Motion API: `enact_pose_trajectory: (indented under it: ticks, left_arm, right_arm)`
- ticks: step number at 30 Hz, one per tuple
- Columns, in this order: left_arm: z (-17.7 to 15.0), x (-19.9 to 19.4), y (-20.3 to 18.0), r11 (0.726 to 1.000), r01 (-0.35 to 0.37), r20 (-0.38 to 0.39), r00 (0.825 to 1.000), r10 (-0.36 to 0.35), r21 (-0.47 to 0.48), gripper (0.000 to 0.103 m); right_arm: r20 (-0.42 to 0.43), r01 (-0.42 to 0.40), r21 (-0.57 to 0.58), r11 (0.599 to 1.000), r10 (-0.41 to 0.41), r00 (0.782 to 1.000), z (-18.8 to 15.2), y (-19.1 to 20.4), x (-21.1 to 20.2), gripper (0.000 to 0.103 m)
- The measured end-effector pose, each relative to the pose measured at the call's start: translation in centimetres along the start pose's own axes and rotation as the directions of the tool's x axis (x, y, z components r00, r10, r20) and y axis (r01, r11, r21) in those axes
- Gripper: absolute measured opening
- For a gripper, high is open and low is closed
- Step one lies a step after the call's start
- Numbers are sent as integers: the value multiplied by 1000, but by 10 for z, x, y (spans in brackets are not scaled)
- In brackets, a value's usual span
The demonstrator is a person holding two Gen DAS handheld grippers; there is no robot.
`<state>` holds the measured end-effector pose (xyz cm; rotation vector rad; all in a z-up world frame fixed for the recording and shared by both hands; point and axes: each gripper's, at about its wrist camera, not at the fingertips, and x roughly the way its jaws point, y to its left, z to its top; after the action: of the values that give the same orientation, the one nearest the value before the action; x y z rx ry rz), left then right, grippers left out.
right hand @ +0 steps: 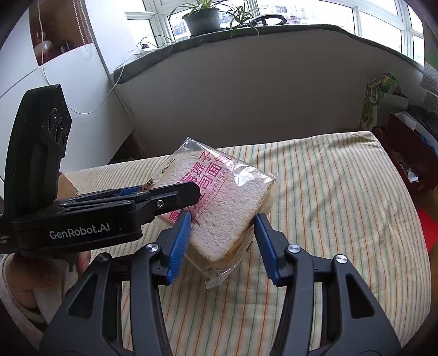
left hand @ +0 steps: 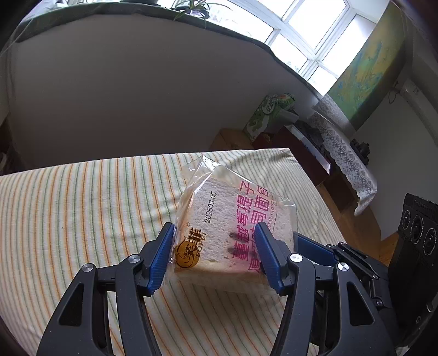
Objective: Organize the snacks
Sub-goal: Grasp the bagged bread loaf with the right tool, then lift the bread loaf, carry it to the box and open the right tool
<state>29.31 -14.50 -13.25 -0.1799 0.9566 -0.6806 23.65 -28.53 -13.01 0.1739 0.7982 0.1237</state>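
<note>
One bread packet (left hand: 232, 227), clear-wrapped with pink lettering, sits between the jaws of two grippers; the left gripper (left hand: 216, 254) has its blue pads against both sides of the packet, clamped on it; the right gripper (right hand: 221, 243) straddles the packet's near corner, its left pad touching, its right pad seemingly just clear, so its jaws stand apart. Beneath the jaws lies one striped cloth (left hand: 82, 208) over a bed-like surface; beyond them, a grey wall (right hand: 246, 90), a window ledge with two potted plants (right hand: 202, 19), and one green carton (left hand: 267, 115) to the right.
</note>
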Motion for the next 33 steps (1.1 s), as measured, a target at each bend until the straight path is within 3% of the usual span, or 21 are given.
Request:
enact_pose_trajectory:
  ticks: [9,19,24,33]
  left_arm:
    - [-1,-81,-24,1000,-14,109,994,12,24,58]
    - [-22,-183,-42,999,-20,268,963,7,44,57]
    - [-39,-214,-34,999,-31,310,951,21,27,57]
    - [-75,-259,25,993,-83,343,934,105,-79,57]
  right_arm:
    - [116,-4,-87,996,14,993,16,58,-78,51]
    - [222,17,-194,981,27,975,10,136,-157,51]
    - [219,5,-238,971,49,974,-2,173,-166,51]
    - [143,-91,-330,940,145,979,-21,251,-128,51]
